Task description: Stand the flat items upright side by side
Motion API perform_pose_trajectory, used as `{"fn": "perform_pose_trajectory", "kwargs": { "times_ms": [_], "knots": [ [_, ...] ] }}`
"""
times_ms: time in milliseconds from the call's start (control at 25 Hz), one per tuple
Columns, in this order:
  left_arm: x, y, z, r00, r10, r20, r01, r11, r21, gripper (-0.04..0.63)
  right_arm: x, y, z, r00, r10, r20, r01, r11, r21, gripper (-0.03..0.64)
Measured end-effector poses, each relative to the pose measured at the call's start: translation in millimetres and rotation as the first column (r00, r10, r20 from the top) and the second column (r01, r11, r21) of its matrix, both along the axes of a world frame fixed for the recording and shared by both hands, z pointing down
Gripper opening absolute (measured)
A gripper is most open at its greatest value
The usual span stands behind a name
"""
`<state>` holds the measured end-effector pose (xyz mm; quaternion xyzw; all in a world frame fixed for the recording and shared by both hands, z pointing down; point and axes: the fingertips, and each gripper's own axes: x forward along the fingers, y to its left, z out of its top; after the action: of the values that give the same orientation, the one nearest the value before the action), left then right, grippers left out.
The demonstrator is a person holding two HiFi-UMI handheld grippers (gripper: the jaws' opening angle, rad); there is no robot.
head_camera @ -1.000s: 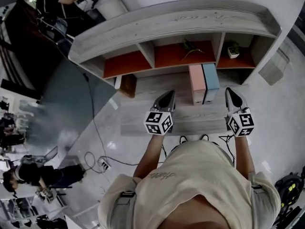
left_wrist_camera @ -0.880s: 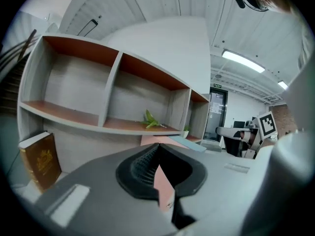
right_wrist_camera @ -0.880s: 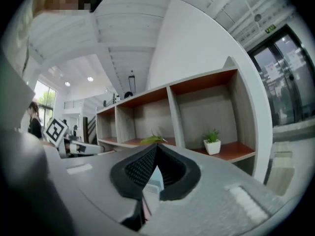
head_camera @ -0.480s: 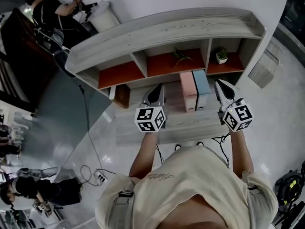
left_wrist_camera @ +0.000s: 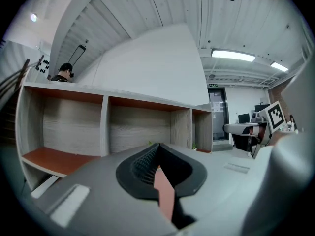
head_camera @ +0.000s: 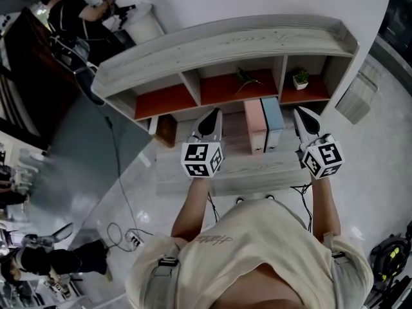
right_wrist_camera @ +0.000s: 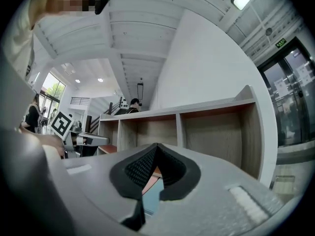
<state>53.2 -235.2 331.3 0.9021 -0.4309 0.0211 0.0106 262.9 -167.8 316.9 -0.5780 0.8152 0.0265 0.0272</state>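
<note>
A pink flat item (head_camera: 255, 126) and a blue flat item (head_camera: 273, 122) stand upright side by side on the grey wooden desk (head_camera: 244, 167), below the shelf unit (head_camera: 225, 40). My left gripper (head_camera: 213, 115) hovers to the left of the pink one, shut and empty. To the right of the blue one is my right gripper (head_camera: 300, 113), also shut with nothing in it. Neither touches the items. In the left gripper view the shut gripper (left_wrist_camera: 156, 149) points at the shelf, with pink showing below. The right gripper view has its gripper (right_wrist_camera: 156, 148) shut too, pink and blue showing underneath.
The shelf has red-floored compartments; the middle one holds a leafy twig (head_camera: 246, 77) and the right one a small potted plant (head_camera: 300, 78). A brown object (head_camera: 168, 129) stands at the desk's left end. Cables (head_camera: 129, 230) lie on the floor. A person (head_camera: 67, 11) works at the back left.
Both grippers have risen and now sit further up the picture, nearer the shelf front. The two flat items have stayed upright in place.
</note>
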Motion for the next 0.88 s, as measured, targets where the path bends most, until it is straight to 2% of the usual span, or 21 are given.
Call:
{"fn": "perform_pose_trajectory", "kwargs": {
  "times_ms": [520,880],
  "knots": [
    [-1.4,5.8,5.6,1.0,0.02,-0.01,-0.02,1.0,-0.024,0.011,-10.0,-2.4,6.4,0.999,-0.002,-0.052,0.002,1.0,-0.014,0.0],
    [9.8,1.1,10.6,0.999,0.028,-0.034,-0.03,0.999,-0.039,0.011,1.7,-6.8,10.0,0.998,0.014,-0.061,-0.016,0.999,-0.029,0.0]
  ]
}}
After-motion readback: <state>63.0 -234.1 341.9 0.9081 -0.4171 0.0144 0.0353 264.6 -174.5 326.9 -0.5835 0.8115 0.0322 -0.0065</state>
